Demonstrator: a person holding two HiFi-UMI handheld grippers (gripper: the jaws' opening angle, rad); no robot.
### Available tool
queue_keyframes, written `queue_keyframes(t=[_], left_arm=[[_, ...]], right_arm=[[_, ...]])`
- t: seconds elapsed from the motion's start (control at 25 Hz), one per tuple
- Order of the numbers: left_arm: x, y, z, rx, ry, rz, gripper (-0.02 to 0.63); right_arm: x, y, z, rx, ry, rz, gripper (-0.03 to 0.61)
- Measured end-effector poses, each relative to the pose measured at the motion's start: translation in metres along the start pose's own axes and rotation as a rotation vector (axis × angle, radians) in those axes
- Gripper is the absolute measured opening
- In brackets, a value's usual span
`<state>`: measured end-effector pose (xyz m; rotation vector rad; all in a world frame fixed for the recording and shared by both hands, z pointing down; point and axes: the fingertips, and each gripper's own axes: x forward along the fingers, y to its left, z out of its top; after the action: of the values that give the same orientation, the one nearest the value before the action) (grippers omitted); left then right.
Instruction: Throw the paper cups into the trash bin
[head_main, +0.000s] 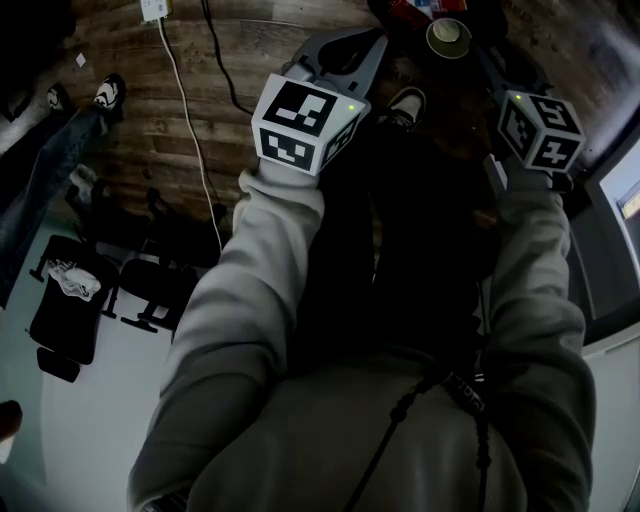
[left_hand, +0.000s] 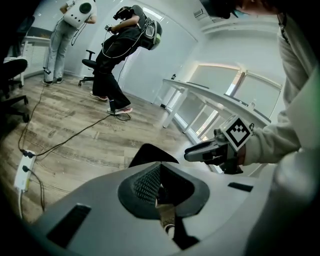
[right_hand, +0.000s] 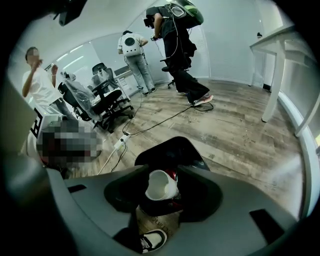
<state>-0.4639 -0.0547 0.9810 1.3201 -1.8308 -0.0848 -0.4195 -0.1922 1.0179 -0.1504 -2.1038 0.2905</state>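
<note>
Cup held over the bin

The right gripper has its jaws closed partway on the paper cup, mouth up. The bin lies just past them at 12 o'clock. The left gripper has its jaws together, empty.

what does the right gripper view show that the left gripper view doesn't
Only the right gripper view: a white-lined paper cup between the right gripper's jaws, with a black trash bin beyond. Only the left gripper view: that right gripper from outside, on a grey-sleeved arm. Both: wooden plank floor, white desk, black floor cable, a standing person wearing a backpack.
</note>
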Motion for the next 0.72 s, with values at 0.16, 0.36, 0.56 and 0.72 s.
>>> queue_keyframes(t=[0.16,0.36,0.56,0.72], left_arm=[[-0.005,-0.005,0.005,-0.011,-0.009,-0.005,0.002],[-0.018,-0.019,0.008,-0.002,0.006,-0.016,0.002],[-0.048,-0.050,0.041,0.025,0.003,-0.032,0.002],[-0.081,-0.077,0.073,0.047,-0.012,-0.040,0.002]], right_arm=[[-0.012,0.000,0.001,0.007,-0.002,-0.009,0.198],[-0.032,0.012,0.006,0.013,-0.012,-0.008,0.198],[-0.081,0.032,0.035,0.023,-0.047,-0.020,0.196],[-0.126,0.059,0.061,0.021,-0.080,0.001,0.112]])
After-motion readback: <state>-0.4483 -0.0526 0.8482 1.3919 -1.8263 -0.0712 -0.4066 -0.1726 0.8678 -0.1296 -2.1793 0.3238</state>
